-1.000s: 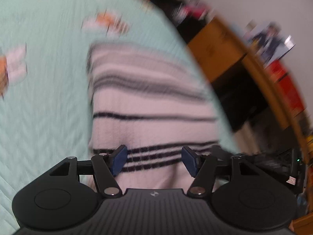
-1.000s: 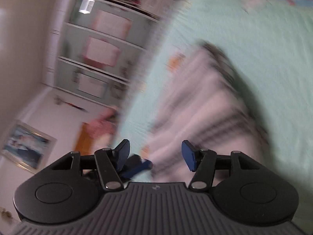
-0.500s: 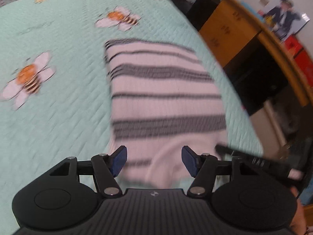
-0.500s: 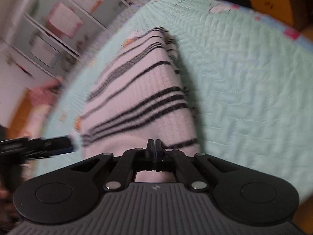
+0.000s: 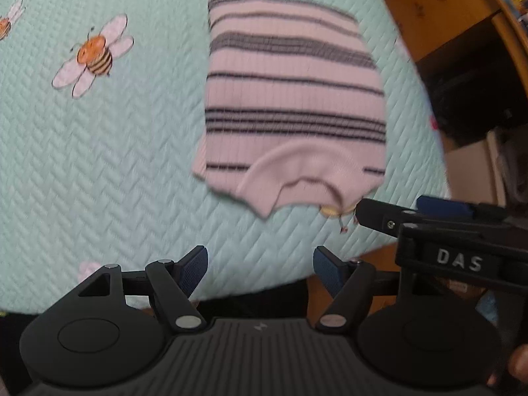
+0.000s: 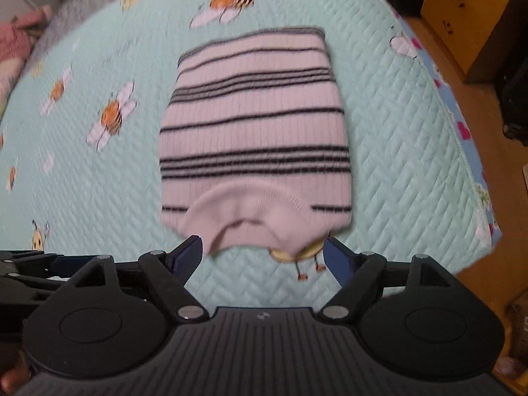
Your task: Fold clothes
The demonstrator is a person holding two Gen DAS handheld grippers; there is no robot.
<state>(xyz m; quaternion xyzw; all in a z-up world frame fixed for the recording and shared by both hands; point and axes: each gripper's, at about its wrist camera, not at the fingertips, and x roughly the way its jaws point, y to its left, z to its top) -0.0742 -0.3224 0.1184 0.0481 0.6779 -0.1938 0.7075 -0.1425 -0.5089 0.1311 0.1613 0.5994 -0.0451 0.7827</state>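
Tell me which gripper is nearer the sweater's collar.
Right. The right gripper hangs just off the collar; left gripper sits farther back. Both jaws opening, nothing between them.

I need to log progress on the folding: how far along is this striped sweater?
Done: the striped sweater lies folded into a compact rectangle on the bee-print quilt, collar on top at the near edge. In hand: nothing; the left claw and right claw are opening, empty. Left: apparently nothing for this piece.
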